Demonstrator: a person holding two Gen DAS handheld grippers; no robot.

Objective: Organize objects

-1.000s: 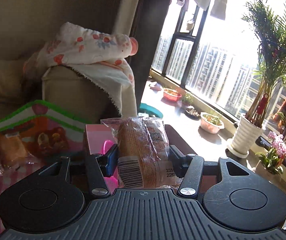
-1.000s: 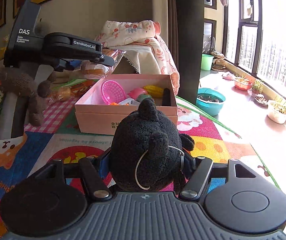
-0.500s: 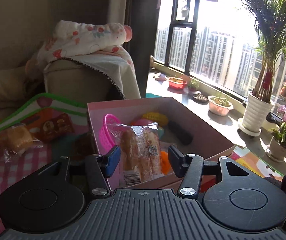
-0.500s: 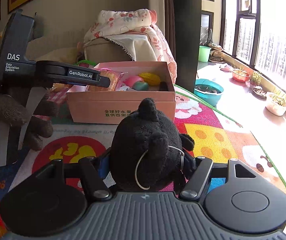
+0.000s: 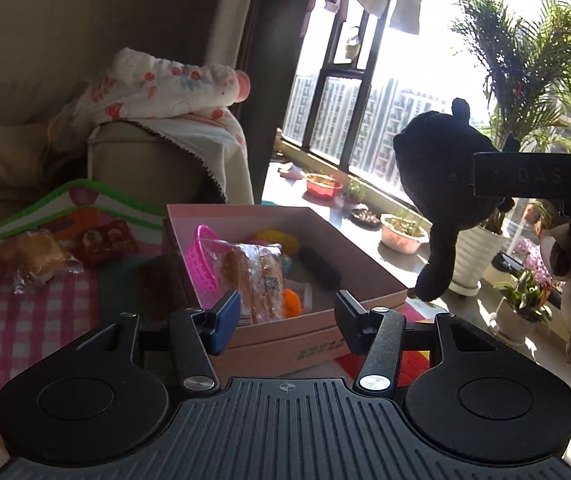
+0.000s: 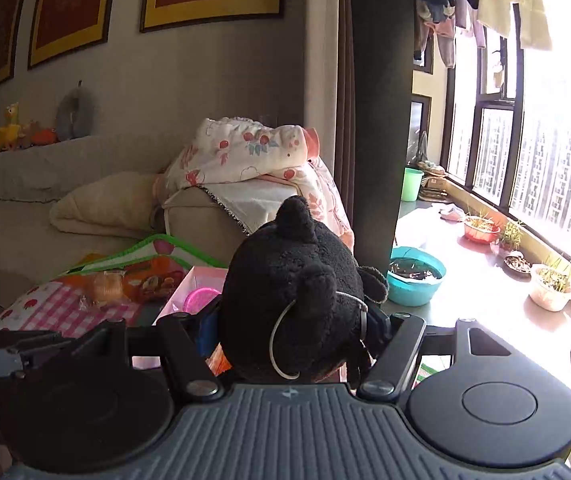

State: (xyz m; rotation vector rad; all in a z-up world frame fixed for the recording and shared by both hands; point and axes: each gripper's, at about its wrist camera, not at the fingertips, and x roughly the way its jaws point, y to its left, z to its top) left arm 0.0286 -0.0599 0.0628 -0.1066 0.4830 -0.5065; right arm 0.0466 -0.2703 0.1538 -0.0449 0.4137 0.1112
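Sunlit window behind, right claw (image 6: pixel 293 334) grips a fuzzy black plush toy (image 6: pixel 293 280); left claw (image 5: pixel 287 312) gapes empty.

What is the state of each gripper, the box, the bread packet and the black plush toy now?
left gripper: open, empty.
right gripper: shut on black plush toy.
black plush toy: held in the air.
pink box: open, holding toys.
bread packet: inside the box, leaning against the pink basket.

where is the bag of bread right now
In the left wrist view the bag of bread stands inside the pink box, at its left end, leaning against the pink basket, just beyond the open left gripper.
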